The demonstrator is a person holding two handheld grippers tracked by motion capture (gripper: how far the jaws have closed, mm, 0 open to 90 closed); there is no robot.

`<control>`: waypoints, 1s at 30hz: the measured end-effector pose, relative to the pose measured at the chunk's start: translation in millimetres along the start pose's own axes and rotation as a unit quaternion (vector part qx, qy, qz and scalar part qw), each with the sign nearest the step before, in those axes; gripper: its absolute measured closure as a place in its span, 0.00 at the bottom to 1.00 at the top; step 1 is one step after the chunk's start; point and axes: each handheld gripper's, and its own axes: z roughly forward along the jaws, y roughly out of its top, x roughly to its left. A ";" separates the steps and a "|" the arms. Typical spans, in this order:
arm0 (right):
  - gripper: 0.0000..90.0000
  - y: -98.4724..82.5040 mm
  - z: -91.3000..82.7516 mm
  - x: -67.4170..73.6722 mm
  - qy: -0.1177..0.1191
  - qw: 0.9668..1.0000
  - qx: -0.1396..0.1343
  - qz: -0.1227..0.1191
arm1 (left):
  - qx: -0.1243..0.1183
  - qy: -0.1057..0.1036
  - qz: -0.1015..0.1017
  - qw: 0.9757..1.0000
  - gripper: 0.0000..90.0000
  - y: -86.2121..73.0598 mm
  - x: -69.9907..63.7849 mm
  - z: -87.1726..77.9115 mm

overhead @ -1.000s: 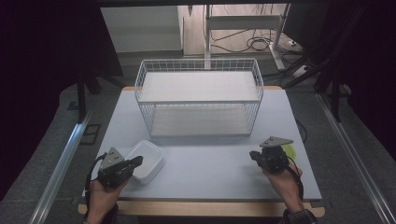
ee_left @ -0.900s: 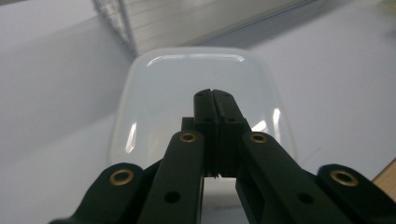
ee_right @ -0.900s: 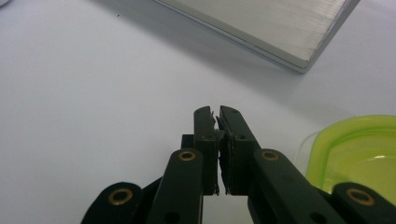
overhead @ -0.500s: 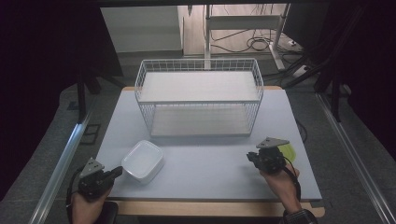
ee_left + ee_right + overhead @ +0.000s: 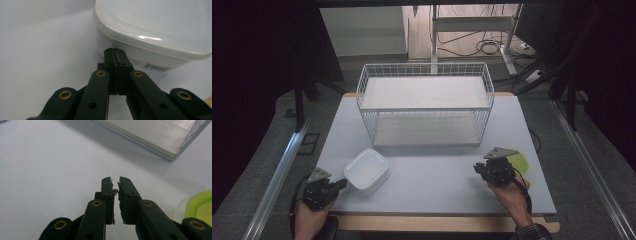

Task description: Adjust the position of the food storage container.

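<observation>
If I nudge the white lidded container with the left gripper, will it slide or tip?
Probably slides: the white container looks low and wide, sitting flat on the smooth table. It looks like light plastic, so likely moves easily. Its glossy lid may be slippery to pinch.

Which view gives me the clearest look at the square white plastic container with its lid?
The high view: the square white plastic container shows whole on the grey table, just ahead of the left gripper. The left gripper view crops it to one corner, lid rim and a barcode label.

rack (image 5: 424, 107) table-back | container (image 5: 366, 171) front-left | lid (image 5: 518, 162) front-right
</observation>
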 end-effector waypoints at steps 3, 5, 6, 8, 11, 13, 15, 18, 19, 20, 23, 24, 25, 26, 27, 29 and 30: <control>0.91 1.2 1.1 1.7 0.000 1.000 0.000 -0.003 | 0.004 -0.004 -0.002 1.000 1.00 6.7 4.1 9.5; 0.91 1.8 1.9 2.1 0.001 1.000 0.000 -0.003 | 0.007 -0.004 -0.002 1.000 1.00 11.1 6.6 15.8; 0.91 2.1 2.6 2.3 0.002 1.000 -0.002 -0.001 | 0.007 -0.006 -0.002 1.000 1.00 12.7 7.4 17.7; 0.93 2.9 3.9 2.8 0.006 1.000 -0.001 -0.003 | 0.006 -0.011 -0.003 1.000 1.00 17.4 9.1 22.6; 0.96 4.1 6.7 5.2 0.012 1.000 -0.003 -0.005 | 0.005 -0.013 0.004 1.000 1.00 24.7 9.1 30.1; 0.96 4.4 7.2 5.8 0.013 1.000 -0.003 -0.006 | 0.006 -0.018 0.010 1.000 1.00 29.7 7.7 35.9; 0.97 5.4 8.8 7.7 0.015 1.000 -0.002 -0.009 | 0.008 -0.022 0.019 1.000 1.00 33.8 4.9 40.2; 0.97 6.9 12.0 9.9 0.016 1.000 -0.001 -0.014 | 0.013 -0.029 0.033 0.999 1.00 39.9 -3.4 48.1; 0.97 6.9 12.0 9.9 0.016 1.000 -0.001 -0.014 | 0.013 -0.030 0.036 0.999 1.00 41.2 -5.1 49.6; 0.97 7.1 12.3 10.0 0.015 1.000 0.000 -0.016 | 0.014 -0.033 0.040 0.999 0.99 42.9 -6.9 51.2; 0.97 7.7 13.6 11.2 0.015 1.000 -0.002 -0.014 | 0.015 -0.043 0.046 0.998 0.99 48.7 -13.5 57.5; 0.98 8.2 14.2 11.6 0.017 1.000 -0.003 -0.013 | 0.015 -0.044 0.049 0.998 1.00 49.7 -14.4 58.5; 0.98 8.2 14.2 11.6 0.017 1.000 -0.003 -0.013 | 0.015 -0.046 0.053 0.997 1.00 51.4 -16.6 60.4; 0.98 8.5 14.7 11.8 0.019 1.000 -0.004 -0.012 | 0.016 -0.050 0.056 0.997 1.00 53.7 -20.0 63.0; 0.98 8.9 15.6 12.2 0.020 1.000 -0.004 -0.011 | 0.016 -0.053 0.061 0.997 1.00 55.6 -22.7 65.2; 0.98 9.6 17.1 13.2 0.022 1.000 -0.003 -0.011 | 0.018 -0.062 0.066 0.996 1.00 59.1 -28.9 69.8; 0.98 10.2 18.9 15.0 0.025 1.000 -0.004 -0.012 | 0.019 -0.066 0.068 0.995 1.00 60.8 -32.2 71.9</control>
